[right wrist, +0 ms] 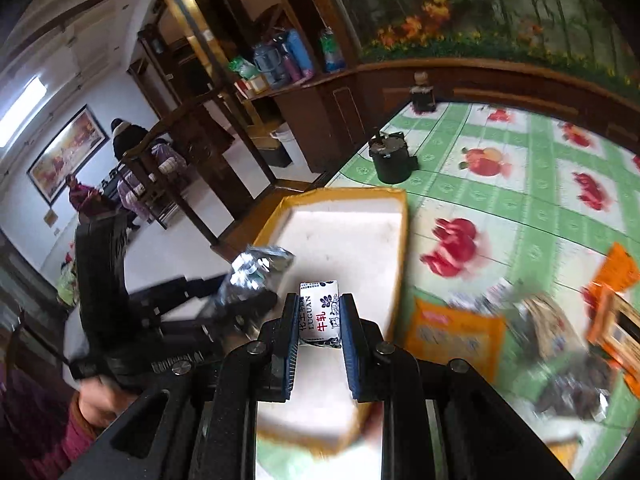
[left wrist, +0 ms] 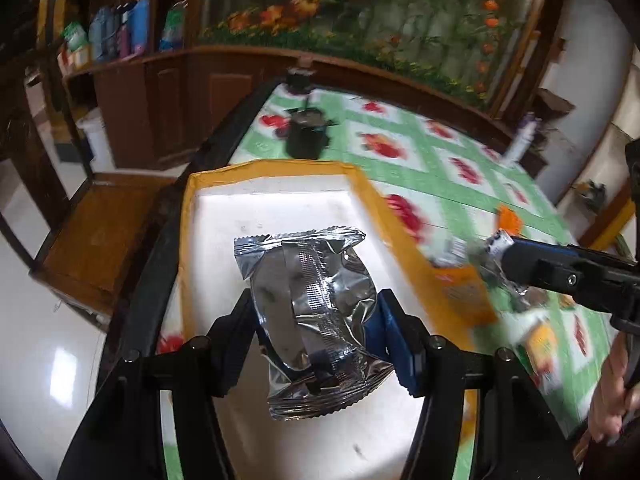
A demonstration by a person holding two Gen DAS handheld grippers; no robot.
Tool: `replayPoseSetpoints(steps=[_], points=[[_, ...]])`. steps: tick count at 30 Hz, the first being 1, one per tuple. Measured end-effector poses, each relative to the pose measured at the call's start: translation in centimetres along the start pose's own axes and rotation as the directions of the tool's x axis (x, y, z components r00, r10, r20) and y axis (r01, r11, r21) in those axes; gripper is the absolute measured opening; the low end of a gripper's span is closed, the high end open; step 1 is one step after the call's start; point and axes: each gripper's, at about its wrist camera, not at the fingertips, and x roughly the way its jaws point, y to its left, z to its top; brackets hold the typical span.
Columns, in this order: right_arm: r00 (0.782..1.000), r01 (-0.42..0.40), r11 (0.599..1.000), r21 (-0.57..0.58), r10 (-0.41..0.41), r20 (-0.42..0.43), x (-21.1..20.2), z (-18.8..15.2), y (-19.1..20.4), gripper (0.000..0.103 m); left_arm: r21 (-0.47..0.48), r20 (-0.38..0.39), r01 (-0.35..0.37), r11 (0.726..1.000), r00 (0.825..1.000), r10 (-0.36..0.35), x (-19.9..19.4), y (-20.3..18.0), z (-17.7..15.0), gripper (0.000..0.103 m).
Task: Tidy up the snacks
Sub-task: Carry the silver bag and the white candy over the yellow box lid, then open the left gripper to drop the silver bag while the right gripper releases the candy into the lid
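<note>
So the left gripper [left wrist: 316,324] is clamped on a crinkly silver foil packet [left wrist: 312,312], pads pressing into both sides of it, and it's hanging right over the white tray [left wrist: 224,216] with the yellow rim. The tray sits at the near-left corner of the tabletop [left wrist: 436,152], which has that green checked cloth with red fruit prints. Over in the right wrist view, the right gripper [right wrist: 319,312] is squeezed tight on a small white candy [right wrist: 319,312] with blue flower print and red lettering, and that one is also up over the tray, just beside the foil packet, which shows at about 10 o'clock from it. From the left camera the right gripper pokes in from 3 o'clock with the candy at its tip. The rest of the snack pile is still on the cloth, out at 3 to 4 o'clock from the tray: an orange packet [right wrist: 456,336] touching the tray's right edge, and more orange and dark wrappers [right wrist: 568,388] beyond, pretty blurry. A black pot [right wrist: 390,160] sits on the cloth at 12 o'clock past the tray. You can see the person's hand [right wrist: 100,400] and a purple sleeve [right wrist: 36,432] behind the left gripper.
</note>
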Motion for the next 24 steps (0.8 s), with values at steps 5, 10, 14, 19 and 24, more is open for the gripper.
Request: replayPoseSetpoints(steps=[5, 10, 14, 19, 24], points=[[0.998, 0.02, 0.998, 0.068, -0.017, -0.054, 6.0, 3.9, -1.2, 0.021, -0.028, -0.043, -0.053, 0.998, 0.998, 0.052, 2.8, 1.8, 2.5, 0.06], [0.993, 0.083, 0.991, 0.103, -0.074, -0.095, 10.7, 6.0, -2.5, 0.021, -0.039, -0.086, -0.072, 0.997, 0.994, 0.069, 4.8, 2.4, 3.5, 0.06], [0.989, 0.102, 0.987, 0.127, -0.087, -0.116, 12.6, 6.7, -3.1, 0.021, -0.039, -0.093, -0.081, 0.996, 0.993, 0.077, 5.5, 2.4, 3.5, 0.06], [0.981, 0.151, 0.983, 0.103, -0.136, -0.141, 14.4, 6.5, -3.0, 0.021, -0.042, -0.092, -0.083, 0.996, 0.993, 0.079, 5.9, 2.3, 3.2, 0.06], [0.975, 0.179, 0.979, 0.095, -0.164, -0.151, 15.5, 6.1, -3.5, 0.022, -0.03, -0.076, -0.079, 0.996, 0.994, 0.076, 6.0, 2.1, 2.6, 0.06]])
